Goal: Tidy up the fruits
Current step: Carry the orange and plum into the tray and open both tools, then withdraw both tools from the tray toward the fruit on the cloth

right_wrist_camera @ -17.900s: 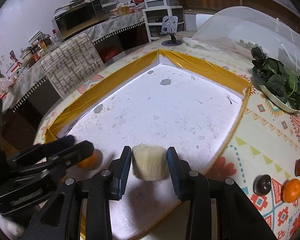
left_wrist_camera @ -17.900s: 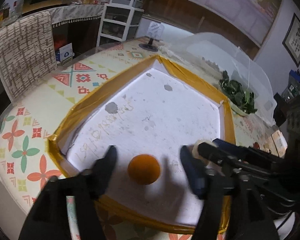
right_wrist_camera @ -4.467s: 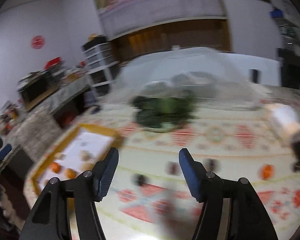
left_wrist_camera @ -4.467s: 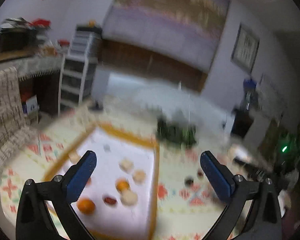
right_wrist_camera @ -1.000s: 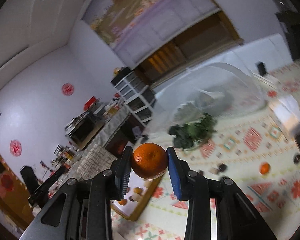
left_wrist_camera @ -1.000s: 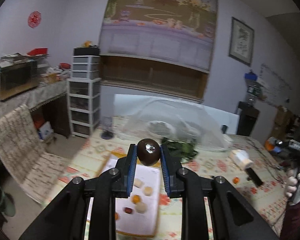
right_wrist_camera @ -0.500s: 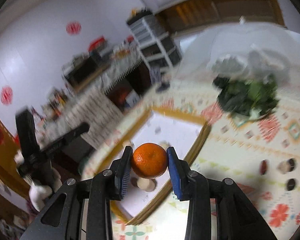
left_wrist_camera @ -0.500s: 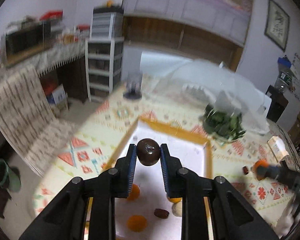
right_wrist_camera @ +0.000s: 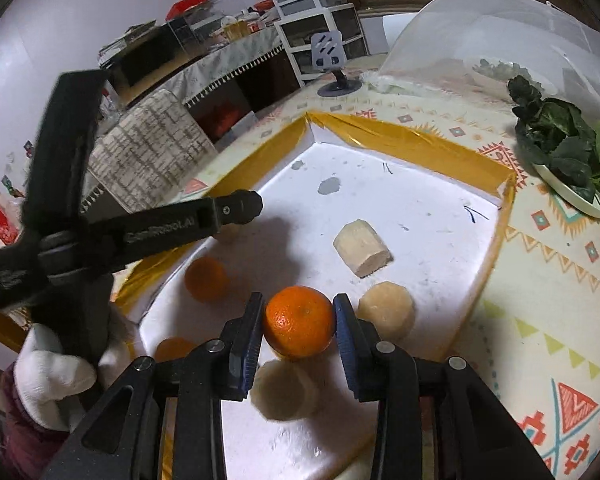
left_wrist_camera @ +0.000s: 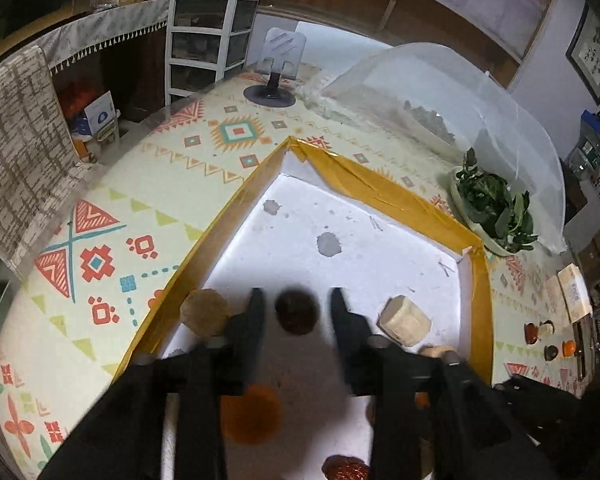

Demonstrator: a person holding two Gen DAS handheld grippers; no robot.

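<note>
White drawer unit [left_wrist_camera: 210, 36] standing against wood-panelled wall [left_wrist_camera: 340, 4]; framed picture [left_wrist_camera: 592, 52] hanging at right; fringed cloth [left_wrist_camera: 112, 32] draping left counter.

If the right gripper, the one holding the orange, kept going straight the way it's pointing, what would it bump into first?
Most likely the white floor of the yellow-edged tray. The right gripper tilts down at it, clamped on the orange, with a pale round piece just beside. Depth is hard to judge.

patterned table [left_wrist_camera: 148, 184] — white tray [left_wrist_camera: 380, 196], greens plate [left_wrist_camera: 494, 246]
</note>
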